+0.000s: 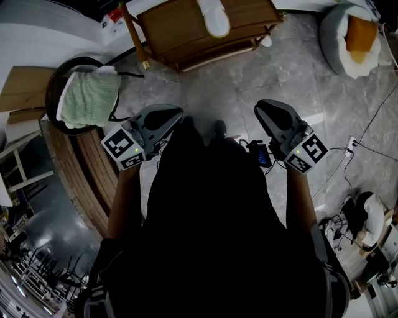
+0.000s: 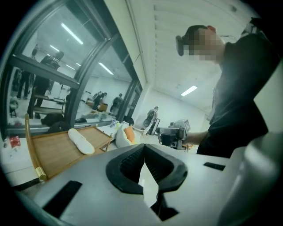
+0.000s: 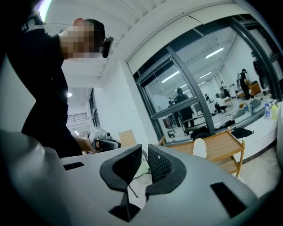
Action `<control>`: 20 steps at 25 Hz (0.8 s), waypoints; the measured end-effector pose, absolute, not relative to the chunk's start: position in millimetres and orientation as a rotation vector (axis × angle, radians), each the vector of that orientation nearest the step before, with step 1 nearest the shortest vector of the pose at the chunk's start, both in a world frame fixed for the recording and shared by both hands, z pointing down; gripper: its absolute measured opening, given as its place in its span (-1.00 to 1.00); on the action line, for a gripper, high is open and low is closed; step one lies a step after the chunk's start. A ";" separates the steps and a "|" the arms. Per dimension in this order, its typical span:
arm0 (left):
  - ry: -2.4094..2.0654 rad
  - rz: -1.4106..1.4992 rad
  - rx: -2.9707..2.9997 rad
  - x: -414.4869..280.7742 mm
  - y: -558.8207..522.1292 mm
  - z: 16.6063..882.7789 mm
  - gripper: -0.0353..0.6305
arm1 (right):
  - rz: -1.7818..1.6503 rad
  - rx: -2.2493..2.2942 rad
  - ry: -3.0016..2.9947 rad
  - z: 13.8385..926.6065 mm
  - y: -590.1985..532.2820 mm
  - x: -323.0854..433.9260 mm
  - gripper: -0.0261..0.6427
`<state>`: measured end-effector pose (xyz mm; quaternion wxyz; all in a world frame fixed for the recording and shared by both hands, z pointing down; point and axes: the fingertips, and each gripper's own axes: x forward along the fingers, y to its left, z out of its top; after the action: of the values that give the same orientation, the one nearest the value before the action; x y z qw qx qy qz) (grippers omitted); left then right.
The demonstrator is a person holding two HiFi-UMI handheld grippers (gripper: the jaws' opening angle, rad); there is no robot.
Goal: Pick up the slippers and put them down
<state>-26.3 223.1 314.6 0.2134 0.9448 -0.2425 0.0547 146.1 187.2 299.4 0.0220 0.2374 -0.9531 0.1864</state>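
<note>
One white slipper (image 1: pixel 213 15) lies on top of a low wooden rack (image 1: pixel 180 37) at the far end of the floor; it also shows in the left gripper view (image 2: pixel 81 141) and the right gripper view (image 3: pixel 200 148). No second slipper is in sight. My left gripper (image 1: pixel 176 115) is held in the air in front of the person's body, well short of the rack, jaws closed tip to tip with nothing between them (image 2: pixel 144 149). My right gripper (image 1: pixel 262 109) hangs level beside it, jaws nearly together and empty (image 3: pixel 145 152).
A round black stand with a green towel (image 1: pixel 87 96) is left of the rack. A grey cushion bed with an orange pillow (image 1: pixel 351 37) sits at far right. Cables and a power strip (image 1: pixel 351 144) lie on the marble floor at right. A wooden bench (image 1: pixel 81 180) runs along the left.
</note>
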 end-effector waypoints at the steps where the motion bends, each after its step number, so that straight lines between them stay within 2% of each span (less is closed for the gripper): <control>1: -0.675 0.156 2.617 -29.8 215.2 317.1 -0.86 | 0.589 0.734 -2.955 301.7 179.9 143.1 -0.77; 20: -0.625 -0.017 2.700 -154.5 19.9 310.8 -0.86 | 0.616 0.793 -2.775 306.4 11.6 33.9 -0.77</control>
<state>-154.5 19.9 310.8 0.1842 0.9576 -0.2216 -0.0059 33.9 11.6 306.4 0.0953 0.2674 -0.9361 0.2077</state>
